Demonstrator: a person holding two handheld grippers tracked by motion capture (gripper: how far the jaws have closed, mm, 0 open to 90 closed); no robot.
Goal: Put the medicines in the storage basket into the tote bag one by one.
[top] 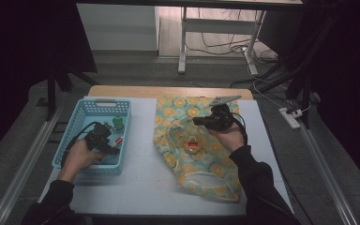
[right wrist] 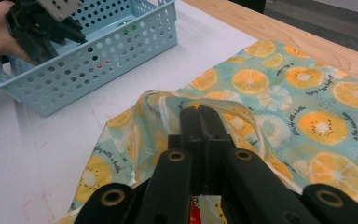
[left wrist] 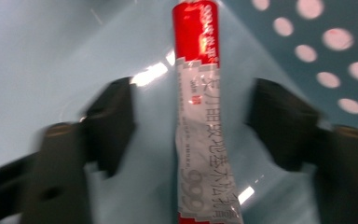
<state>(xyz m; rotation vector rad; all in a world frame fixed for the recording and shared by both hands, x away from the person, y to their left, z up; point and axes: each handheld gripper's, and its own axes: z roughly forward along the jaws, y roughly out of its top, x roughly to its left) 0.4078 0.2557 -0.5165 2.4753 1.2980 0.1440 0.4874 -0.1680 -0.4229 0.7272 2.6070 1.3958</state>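
Inside the blue basket (top: 87,123) the left gripper (left wrist: 193,121) stands half-open astride the red-and-white tube (left wrist: 200,116) — apparently without touching it — so an off-centre closing could push it away.

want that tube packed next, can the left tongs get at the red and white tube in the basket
Probably yes: the left tongs already straddle the tube on the blue basket floor, jaws apart either side, nothing between them.

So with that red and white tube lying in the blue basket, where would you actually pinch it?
Across the middle of the red and white tube, coming down from above. It lies flat on the floor of the blue basket, long and slim, between the left gripper's jaws, so they can squeeze its narrow sides.
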